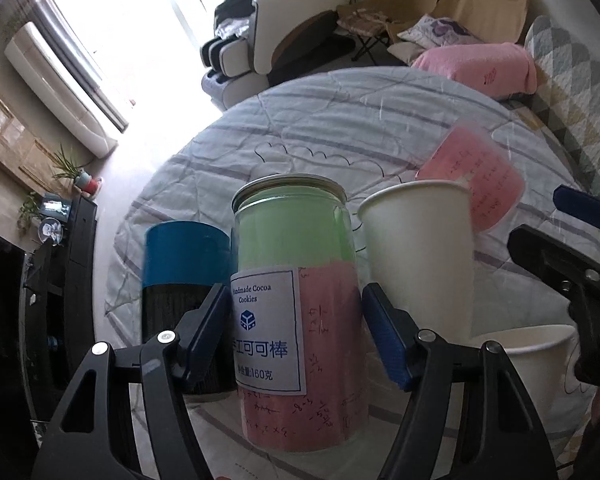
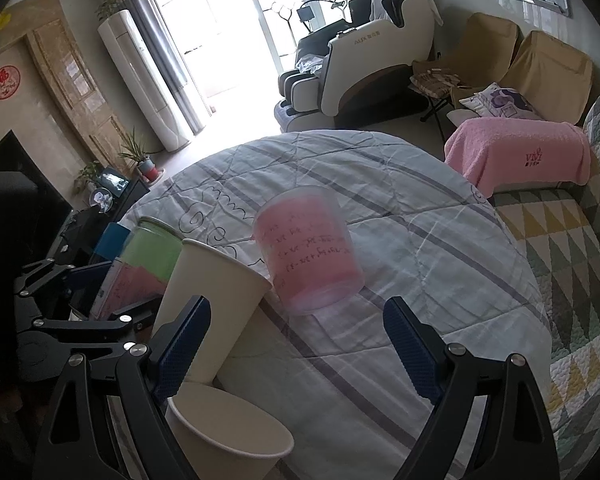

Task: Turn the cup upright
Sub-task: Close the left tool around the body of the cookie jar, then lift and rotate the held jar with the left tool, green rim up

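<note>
Checked quilt [image 2: 400, 216] beside pink towel [image 2: 516, 152]

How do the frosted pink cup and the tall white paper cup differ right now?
The pink cup is translucent, with handwriting on its pink lining; the paper cup is plain opaque white. The pink cup stands mouth down, wider end on the cloth; the paper cup stands mouth up. The pink one looks squatter. Neither gripper holds either.

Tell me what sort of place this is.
Likely a home living room: a massage chair by the bright balcony doors, a standing air conditioner, and a sofa beside the cloth-covered round table.
</note>
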Demonstrator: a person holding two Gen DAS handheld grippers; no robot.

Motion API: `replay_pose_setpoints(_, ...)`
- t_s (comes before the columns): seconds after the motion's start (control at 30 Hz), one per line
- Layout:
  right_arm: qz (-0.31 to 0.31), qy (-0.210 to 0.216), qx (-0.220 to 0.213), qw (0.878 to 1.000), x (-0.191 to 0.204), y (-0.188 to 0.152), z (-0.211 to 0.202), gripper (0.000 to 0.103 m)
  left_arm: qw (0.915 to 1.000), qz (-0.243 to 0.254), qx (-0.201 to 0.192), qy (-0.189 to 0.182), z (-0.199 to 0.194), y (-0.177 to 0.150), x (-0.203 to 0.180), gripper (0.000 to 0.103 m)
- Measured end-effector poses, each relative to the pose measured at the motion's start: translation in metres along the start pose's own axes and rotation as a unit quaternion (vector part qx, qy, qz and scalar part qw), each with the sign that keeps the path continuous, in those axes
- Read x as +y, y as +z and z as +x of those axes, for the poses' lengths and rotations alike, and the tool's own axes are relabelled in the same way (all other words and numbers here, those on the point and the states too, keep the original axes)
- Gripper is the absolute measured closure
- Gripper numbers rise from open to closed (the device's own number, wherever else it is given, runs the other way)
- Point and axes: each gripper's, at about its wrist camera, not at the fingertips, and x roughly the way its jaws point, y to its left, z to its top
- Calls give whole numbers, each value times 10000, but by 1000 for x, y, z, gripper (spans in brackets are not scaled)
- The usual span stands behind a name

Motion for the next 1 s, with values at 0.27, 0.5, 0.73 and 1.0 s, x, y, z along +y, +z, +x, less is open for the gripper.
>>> replay_pose_setpoints(0.27, -106, -12, -122, 9999, 11, -2, -12, 13, 9998, 72, -200, -6, -31, -15, -1, 34)
replay_pose_setpoints(0.5, -179, -23, -231, 9996, 25, -12, -35, 13, 9995, 97, -280, -82, -53, -37, -2, 34)
replay_pose_setpoints(0.73, -218, 43, -241, 9995, 41, -26, -56, 13, 9991, 114, -363, -208, -76, -63, -6, 34)
replay_pose_setpoints(1.0, -245, 68, -173, 9995, 53, -48, -71, 13, 9975, 22, -491, -511, -91, -89, -12, 34)
